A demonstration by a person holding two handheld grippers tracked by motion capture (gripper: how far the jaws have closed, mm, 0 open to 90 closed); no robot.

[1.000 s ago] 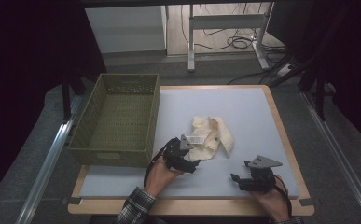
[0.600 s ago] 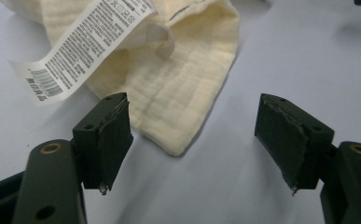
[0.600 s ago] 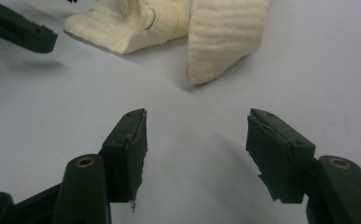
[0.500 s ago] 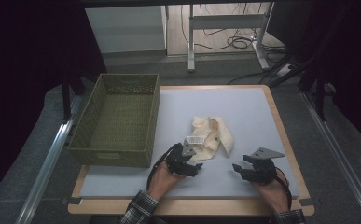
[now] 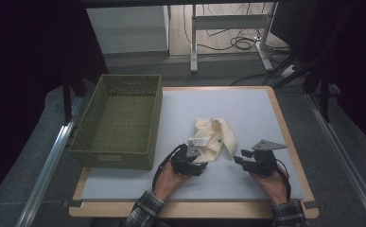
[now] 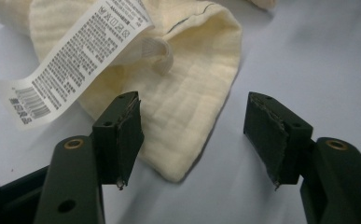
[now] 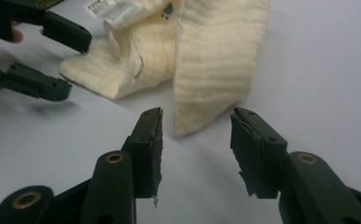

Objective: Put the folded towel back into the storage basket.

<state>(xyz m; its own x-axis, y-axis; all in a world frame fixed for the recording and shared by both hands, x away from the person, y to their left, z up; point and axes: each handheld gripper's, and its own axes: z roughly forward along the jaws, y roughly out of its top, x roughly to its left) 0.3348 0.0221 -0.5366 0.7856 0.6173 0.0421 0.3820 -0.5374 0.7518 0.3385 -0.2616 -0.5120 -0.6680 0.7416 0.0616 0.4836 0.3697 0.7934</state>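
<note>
Clearly the bench (image 5: 247,109) is the biggest thing here, a pale mat in a wooden frame, with a green woven basket (image 5: 119,120) at nine o'clock. Near the middle, toward six o'clock, lies the cream cloth (image 5: 216,137), crumpled and partly folded over itself. It looks light, soft and limp, with a ribbed weave that should give the pads purchase; lifted by one point it would likely sag and unfold. Its white care label (image 6: 71,56) is too flimsy to pull on.

The left claw (image 6: 194,135) is released, its jaws just closing around the cloth's rounded corner, which lies between them untouched. The right claw (image 7: 197,149), also released and closing, stands just short of the cloth's near fold at twelve o'clock. Those two corners are probably the best holds.
</note>
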